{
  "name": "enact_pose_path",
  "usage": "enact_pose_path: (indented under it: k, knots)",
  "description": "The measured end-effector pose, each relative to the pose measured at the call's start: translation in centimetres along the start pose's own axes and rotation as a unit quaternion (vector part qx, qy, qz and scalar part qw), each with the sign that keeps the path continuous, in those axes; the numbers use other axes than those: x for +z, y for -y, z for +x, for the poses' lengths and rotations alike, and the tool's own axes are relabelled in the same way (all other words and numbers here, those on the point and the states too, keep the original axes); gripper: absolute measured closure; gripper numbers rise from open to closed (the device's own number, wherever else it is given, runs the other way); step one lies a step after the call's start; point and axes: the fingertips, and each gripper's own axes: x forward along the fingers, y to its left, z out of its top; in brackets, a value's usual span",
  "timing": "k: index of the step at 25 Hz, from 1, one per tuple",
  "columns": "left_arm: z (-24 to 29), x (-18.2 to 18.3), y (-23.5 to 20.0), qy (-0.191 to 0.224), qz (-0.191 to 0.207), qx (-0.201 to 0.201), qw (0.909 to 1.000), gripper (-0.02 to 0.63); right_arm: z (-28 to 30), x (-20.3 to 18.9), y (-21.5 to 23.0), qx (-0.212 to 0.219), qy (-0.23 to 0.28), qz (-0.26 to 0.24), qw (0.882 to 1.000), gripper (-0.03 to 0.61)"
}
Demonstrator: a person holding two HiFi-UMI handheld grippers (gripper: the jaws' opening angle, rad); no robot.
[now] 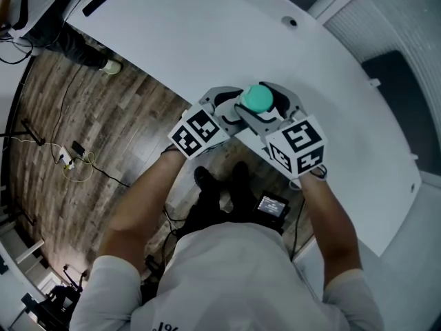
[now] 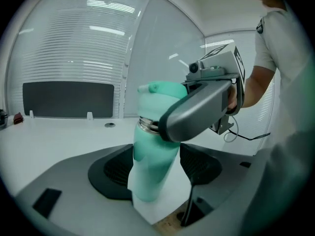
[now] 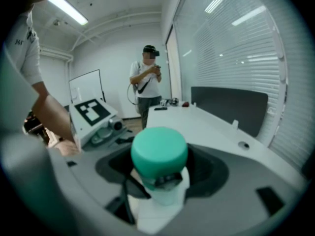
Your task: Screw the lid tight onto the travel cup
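Head view: the left gripper [image 1: 229, 110] and right gripper [image 1: 270, 114] meet over the table's [image 1: 207, 40] near edge, with bare tabletop beyond them. Left gripper view: its jaws clamp the travel cup's [image 2: 149, 167] body. Right gripper view: its jaws grip the lid [image 3: 158, 149], and the table edge runs ahead.

Free room and obstacles. The travel cup [image 2: 151, 149] is filling the gap between the left gripper's [image 2: 155, 172] jaws. The right gripper [image 3: 160, 180] is crossing just above, clamping the lid [image 3: 158, 149] (that side is blocked). Ahead of both claws the white table [image 1: 207, 40] is lying open, with a small grommet [image 1: 292, 22] sitting well beyond.
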Motion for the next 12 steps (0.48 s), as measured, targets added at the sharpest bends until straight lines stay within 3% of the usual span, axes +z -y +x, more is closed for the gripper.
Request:
enact_pose_path:
  k: [5,12]
  knots:
    - [0.28,0.35,-0.09,-0.006,0.019,-0.007,0.9998,0.298,0.30,-0.31,0.10,-0.001,-0.010,-0.017,1.000,0.258]
    - [0.48,0.46,-0.32,0.011,0.003,0.010,0.9999,0.299,0.57,-0.46,0.28,-0.011,-0.012,-0.030,0.999,0.258]
